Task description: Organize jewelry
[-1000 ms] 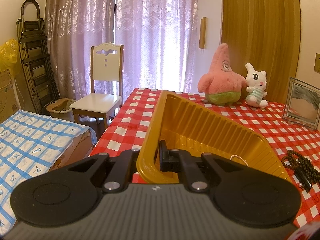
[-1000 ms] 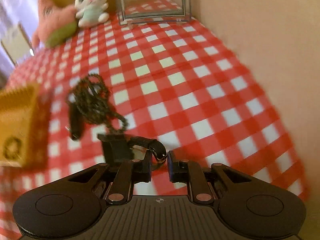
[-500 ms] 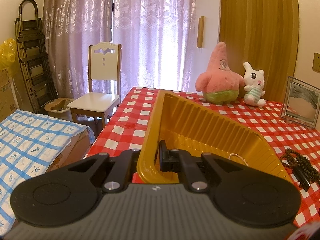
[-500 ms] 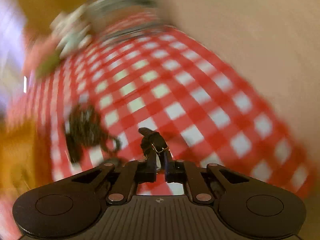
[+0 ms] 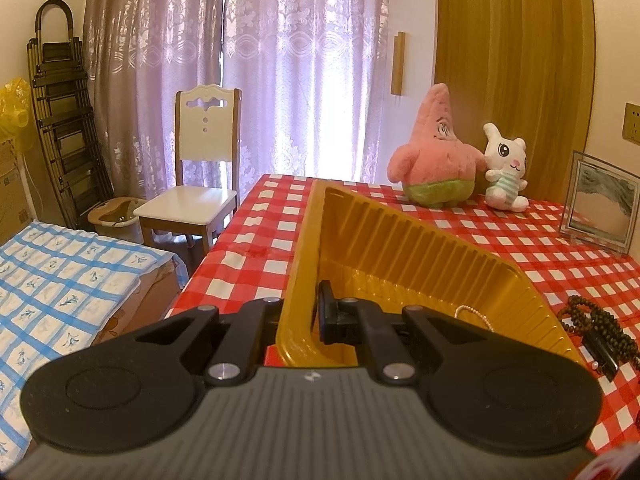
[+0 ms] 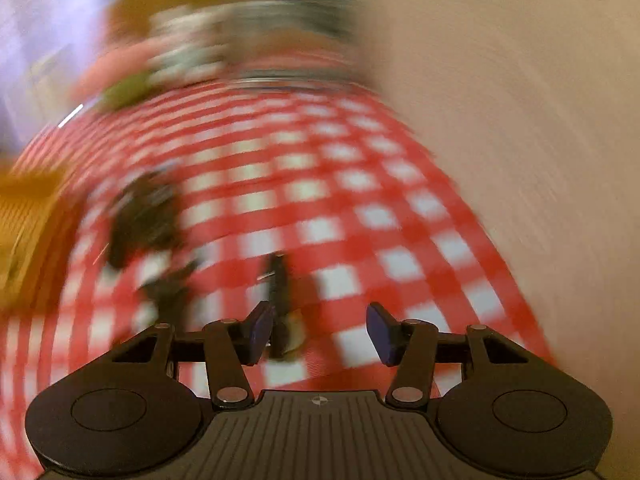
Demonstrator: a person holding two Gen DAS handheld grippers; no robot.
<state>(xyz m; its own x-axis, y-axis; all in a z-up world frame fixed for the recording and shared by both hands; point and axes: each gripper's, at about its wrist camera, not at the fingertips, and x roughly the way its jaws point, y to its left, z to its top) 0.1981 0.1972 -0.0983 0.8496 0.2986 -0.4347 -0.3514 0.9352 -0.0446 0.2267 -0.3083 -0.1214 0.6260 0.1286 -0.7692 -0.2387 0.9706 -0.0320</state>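
Observation:
My left gripper (image 5: 302, 316) is shut on the near wall of the yellow ribbed tray (image 5: 400, 248), which stands tilted on the red-checked table (image 5: 256, 256). A pearl bracelet (image 5: 470, 314) lies inside the tray. Right of the tray, a dark bead necklace (image 5: 596, 320) lies on the cloth. The right wrist view is blurred. There my right gripper (image 6: 318, 328) has its jaws opening, with a small dark piece with a gold clasp (image 6: 278, 292) between them, close by the left pad and apart from the right one. The bead necklace (image 6: 144, 216) and the tray (image 6: 28, 232) show to its left.
A pink star plush (image 5: 434, 156), a white rabbit plush (image 5: 504, 176) and a glass picture frame (image 5: 600, 204) stand at the table's far side. A beige wall (image 6: 500, 120) borders the table's right edge. A white chair (image 5: 196, 184) and a blue-checked bed (image 5: 60, 280) are left of the table.
My right gripper swung across the cloth and its jaws parted from the small dark piece they had pinched. The left gripper and tray have not moved.

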